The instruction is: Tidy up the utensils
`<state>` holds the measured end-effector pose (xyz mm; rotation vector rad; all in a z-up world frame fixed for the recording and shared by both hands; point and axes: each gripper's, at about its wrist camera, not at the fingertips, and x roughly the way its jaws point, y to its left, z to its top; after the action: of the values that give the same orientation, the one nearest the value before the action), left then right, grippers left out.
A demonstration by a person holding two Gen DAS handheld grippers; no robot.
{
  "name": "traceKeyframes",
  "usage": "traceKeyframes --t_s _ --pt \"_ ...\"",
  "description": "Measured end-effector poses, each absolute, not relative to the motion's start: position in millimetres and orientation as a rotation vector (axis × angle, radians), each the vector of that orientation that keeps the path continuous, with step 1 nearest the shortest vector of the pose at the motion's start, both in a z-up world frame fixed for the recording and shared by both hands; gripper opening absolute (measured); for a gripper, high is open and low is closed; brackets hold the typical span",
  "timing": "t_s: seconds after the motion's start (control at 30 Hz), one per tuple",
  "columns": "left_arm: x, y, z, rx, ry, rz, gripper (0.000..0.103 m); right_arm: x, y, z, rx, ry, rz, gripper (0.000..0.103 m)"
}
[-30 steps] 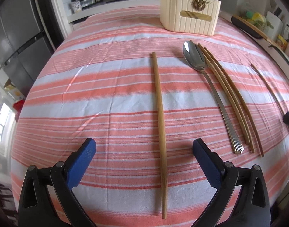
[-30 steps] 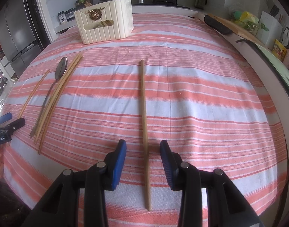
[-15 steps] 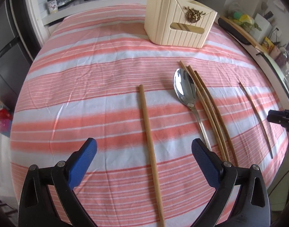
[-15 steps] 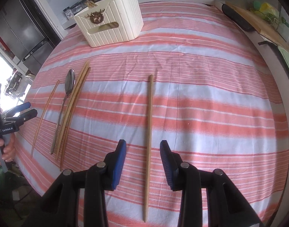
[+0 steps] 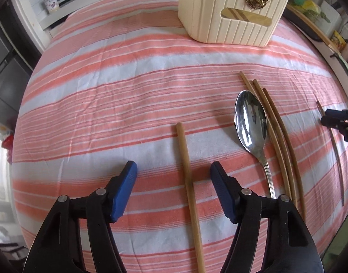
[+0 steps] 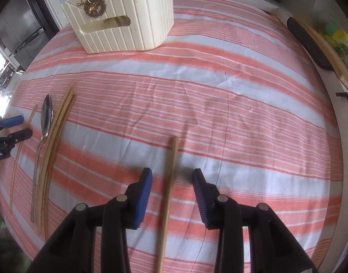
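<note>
A pale wooden chopstick (image 5: 185,166) lies on the striped cloth between the jaws of my left gripper (image 5: 174,168). The jaws are closing, but the blue pads (image 5: 126,184) stand clear of it. My right gripper (image 6: 172,173) straddles another chopstick (image 6: 170,182), pads apart and not touching it. Between the two lie a metal spoon (image 5: 251,122) and three darker chopsticks (image 5: 278,136). A cream ribbed holder (image 5: 231,16) stands upright at the far side, with stick ends showing at its top. My right gripper (image 5: 340,122) also shows at the right edge of the left wrist view.
The red-and-white striped cloth (image 6: 242,113) covers the whole table. A dark board (image 6: 310,43) lies along the right counter, and jars (image 5: 52,5) stand on the back counter. A steel fridge (image 6: 21,29) is beyond the table's left side.
Both grippers have moved forward along their chopsticks toward the holder, which now looks larger. The left jaws have narrowed around their chopstick. The right jaws keep the same gap.
</note>
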<state>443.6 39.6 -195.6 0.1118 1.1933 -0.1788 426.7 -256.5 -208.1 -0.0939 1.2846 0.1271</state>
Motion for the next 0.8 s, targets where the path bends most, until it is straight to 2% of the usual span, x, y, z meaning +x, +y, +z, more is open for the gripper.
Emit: traceKeyframes --t_s 0.03,0.07,0.1,0.13,0.17,0.2,0.37,0.67,0.8 --pt "444.1 37.5 -194.2 0.112 1.19 -0.188 0.05 431.3 -255.7 -208.1 -0.088 1.279 0.122 0.03" --pt "444.1 35.1 -193.3 0.115 1.186 -0.194 0.039 435.9 -253.3 -208.1 -0.101 1.274 0.115 0.017" --pt "443.9 32.7 -192.5 0.124 1.179 -0.194 0.027 440.7 -251.2 -207.9 -0.109 1.267 0.111 0.011" --pt "443.8 30.8 -191.8 0.142 1.167 -0.183 0.023 444.6 -251.2 -208.2 -0.1 1.267 0.11 0.007" --pt "444.1 30.1 -191.4 0.153 1.157 -0.175 0.01 447.8 -251.9 -208.1 -0.086 1.263 0.11 0.006" --pt "445.1 30.7 -191.3 0.138 1.157 -0.185 0.006 450.7 -252.3 -207.6 -0.076 1.261 0.107 0.006" --pt "436.7 50.2 -169.5 0.028 1.104 -0.166 0.005 446.7 -261.7 -179.2 0.0 1.179 0.123 0.006" --pt "375.9 70.9 -53.6 -0.053 0.814 -0.221 0.005 381.4 -264.9 -58.8 0.012 0.908 0.192 0.006" --pt "353.4 70.8 -17.3 -0.058 0.714 -0.248 0.005 350.9 -257.7 -23.4 0.007 0.808 0.213 0.006"
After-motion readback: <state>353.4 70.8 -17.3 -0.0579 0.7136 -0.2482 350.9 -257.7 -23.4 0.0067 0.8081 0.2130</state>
